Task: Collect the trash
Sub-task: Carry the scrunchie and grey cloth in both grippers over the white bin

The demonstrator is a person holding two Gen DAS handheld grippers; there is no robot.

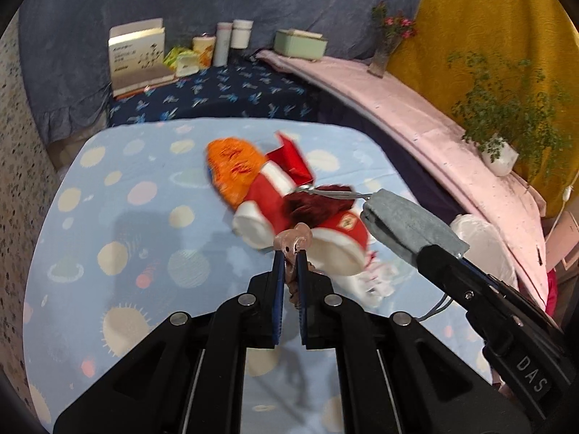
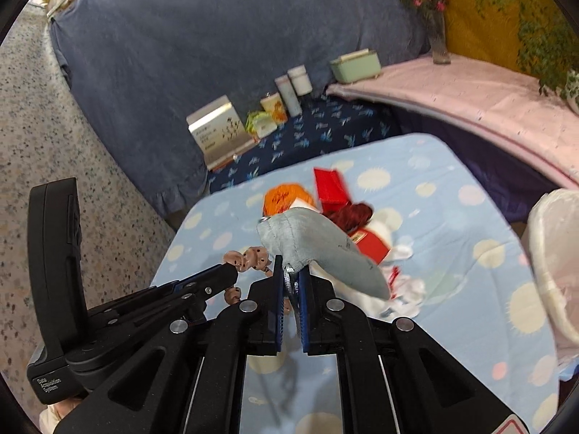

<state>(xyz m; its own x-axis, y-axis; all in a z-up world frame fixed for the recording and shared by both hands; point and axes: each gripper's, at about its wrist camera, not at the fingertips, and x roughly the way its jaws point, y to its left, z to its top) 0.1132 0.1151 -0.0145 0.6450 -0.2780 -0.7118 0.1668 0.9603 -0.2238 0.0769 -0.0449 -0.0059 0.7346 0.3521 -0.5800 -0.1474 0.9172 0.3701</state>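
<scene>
My left gripper (image 1: 288, 253) is shut on a pinkish-brown beaded string (image 1: 295, 240), held above the table. It also shows in the right wrist view (image 2: 249, 258). My right gripper (image 2: 291, 271) is shut on a grey fabric pouch (image 2: 318, 249), seen from the left wrist view (image 1: 409, 224) at right. On the light-blue spotted tablecloth (image 1: 144, 217) lies a heap of trash: an orange wrapper (image 1: 235, 166), red-and-white paper cups (image 1: 275, 195), a red box (image 2: 331, 184), a dark-red tassel (image 1: 315, 204) and white crumpled paper (image 1: 376, 278).
A white plastic bag (image 2: 553, 260) stands at the table's right edge. Behind, on a dark-blue cloth (image 1: 235, 90), stand a white box (image 1: 139, 58), cups and bottles. A pink shelf (image 1: 416, 108) holds a green box (image 1: 300, 45), a flower vase and a potted plant (image 1: 503, 152).
</scene>
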